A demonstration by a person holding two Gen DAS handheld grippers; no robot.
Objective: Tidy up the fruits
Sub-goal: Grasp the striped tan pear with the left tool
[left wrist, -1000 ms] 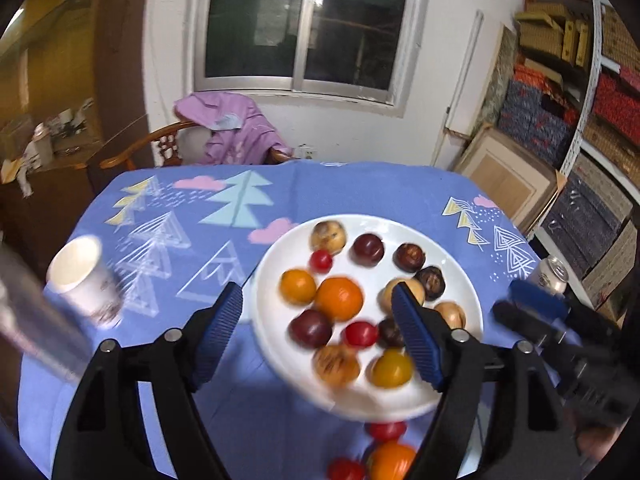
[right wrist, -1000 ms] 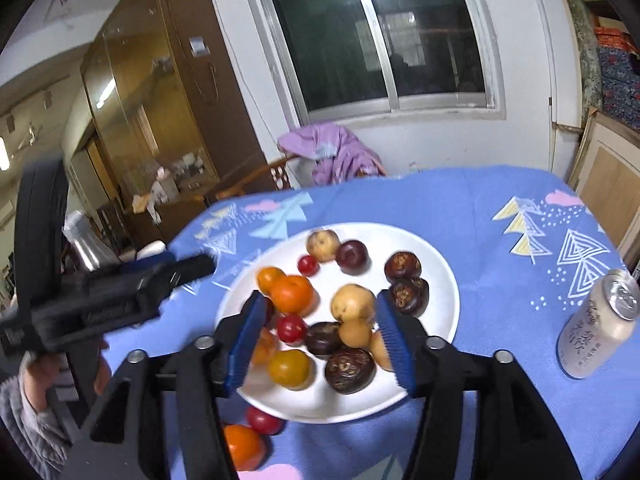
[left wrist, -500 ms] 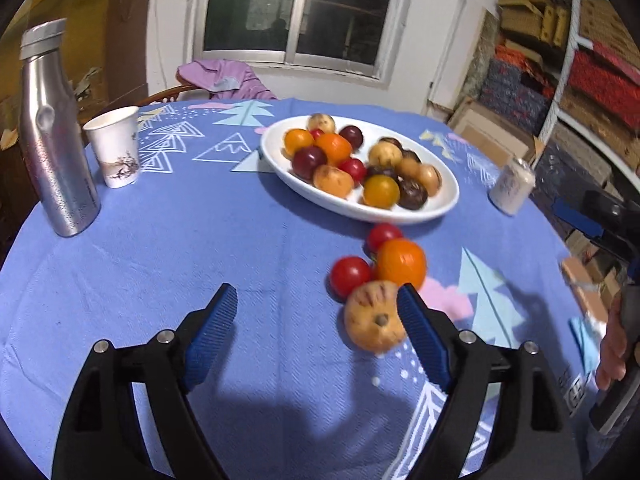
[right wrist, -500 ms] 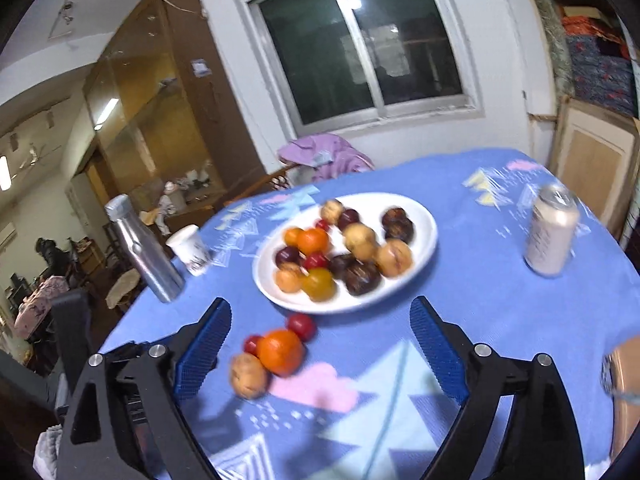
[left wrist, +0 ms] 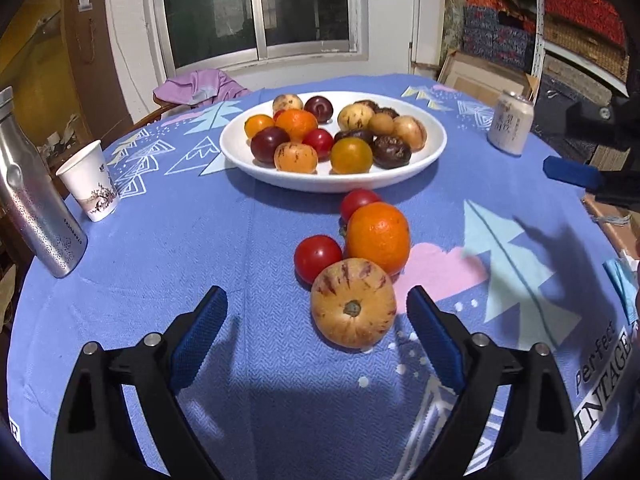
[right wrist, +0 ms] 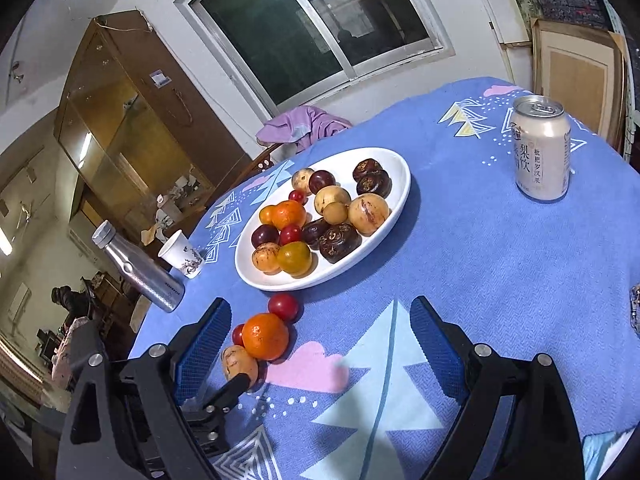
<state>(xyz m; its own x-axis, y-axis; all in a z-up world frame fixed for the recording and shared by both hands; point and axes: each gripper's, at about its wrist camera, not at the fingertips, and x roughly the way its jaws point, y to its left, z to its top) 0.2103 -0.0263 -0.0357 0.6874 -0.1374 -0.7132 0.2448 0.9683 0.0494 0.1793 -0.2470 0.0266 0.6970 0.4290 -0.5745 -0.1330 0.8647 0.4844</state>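
Note:
A white plate (left wrist: pixel 434 148) (right wrist: pixel 394 208) holds several fruits: oranges, plums, tomatoes, dark and tan ones. In front of it on the blue cloth lie a striped tan melon (left wrist: pixel 353 303) (right wrist: pixel 239 360), an orange (left wrist: pixel 378 237) (right wrist: pixel 265 336) and two red tomatoes (left wrist: pixel 317 258) (left wrist: pixel 357 202) (right wrist: pixel 283 307). My left gripper (left wrist: pixel 316 336) is open and empty, low over the cloth, its jaws just short of the melon. My right gripper (right wrist: pixel 320 344) is open and empty over the cloth, right of the loose fruits.
A steel bottle (left wrist: pixel 32 204) (right wrist: pixel 138 268) and a paper cup (left wrist: pixel 90 180) (right wrist: pixel 182 254) stand at the left. A drink can (left wrist: pixel 511 122) (right wrist: pixel 541 148) stands at the right. A chair with purple cloth (left wrist: pixel 198 86) is behind the table.
Both grippers have pulled back from over the plate toward the table's near side and dropped lower. The left one now sits close to the melon. Both stay open.

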